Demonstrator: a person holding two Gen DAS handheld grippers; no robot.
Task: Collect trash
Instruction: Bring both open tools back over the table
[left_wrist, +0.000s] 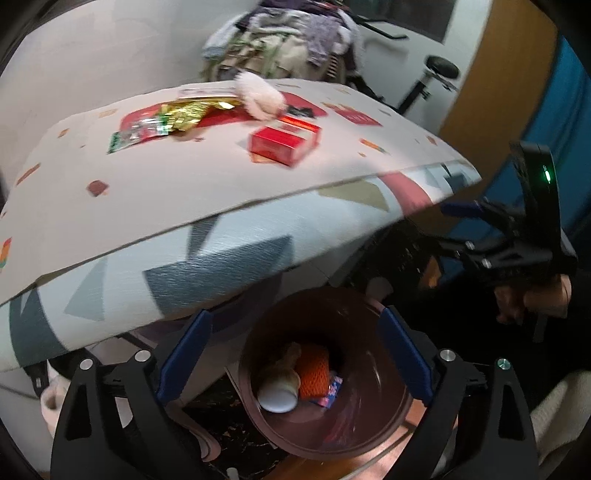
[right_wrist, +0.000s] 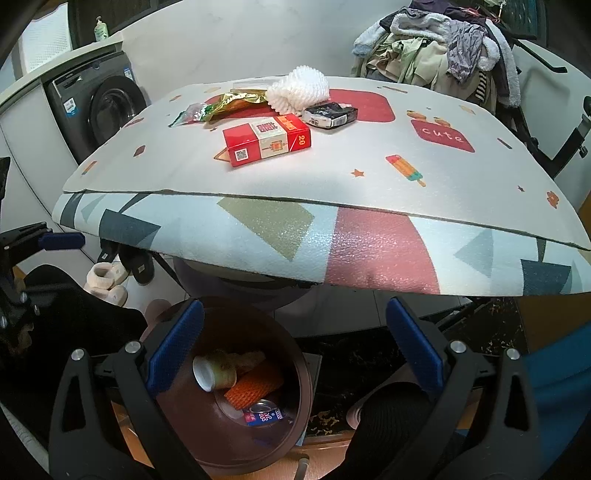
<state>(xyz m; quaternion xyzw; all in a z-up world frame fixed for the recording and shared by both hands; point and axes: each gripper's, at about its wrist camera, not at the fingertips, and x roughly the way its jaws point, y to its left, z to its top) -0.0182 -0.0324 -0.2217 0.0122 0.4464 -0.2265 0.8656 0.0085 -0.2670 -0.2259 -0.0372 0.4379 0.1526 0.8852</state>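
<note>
A brown bin (left_wrist: 325, 435) (right_wrist: 236, 439) stands on the floor below the table edge. It holds a paper cup (right_wrist: 212, 373), an orange foam net (right_wrist: 255, 387) and a blue can (right_wrist: 264, 415). On the table mat (right_wrist: 332, 177) lie a red cigarette box (right_wrist: 267, 140) (left_wrist: 282, 142), a white foam net (right_wrist: 299, 90), a black packet (right_wrist: 330, 114) and gold and green wrappers (right_wrist: 225, 105). My left gripper (left_wrist: 295, 354) is open and empty above the bin. My right gripper (right_wrist: 295, 347) is open and empty, just right of the bin.
A washing machine (right_wrist: 99, 107) stands at the far left. A pile of clothes (right_wrist: 443, 48) sits behind the table. Slippers (right_wrist: 107, 284) lie on the floor under the table. A blue surface (left_wrist: 569, 129) and a wooden panel (left_wrist: 491, 74) are to the right.
</note>
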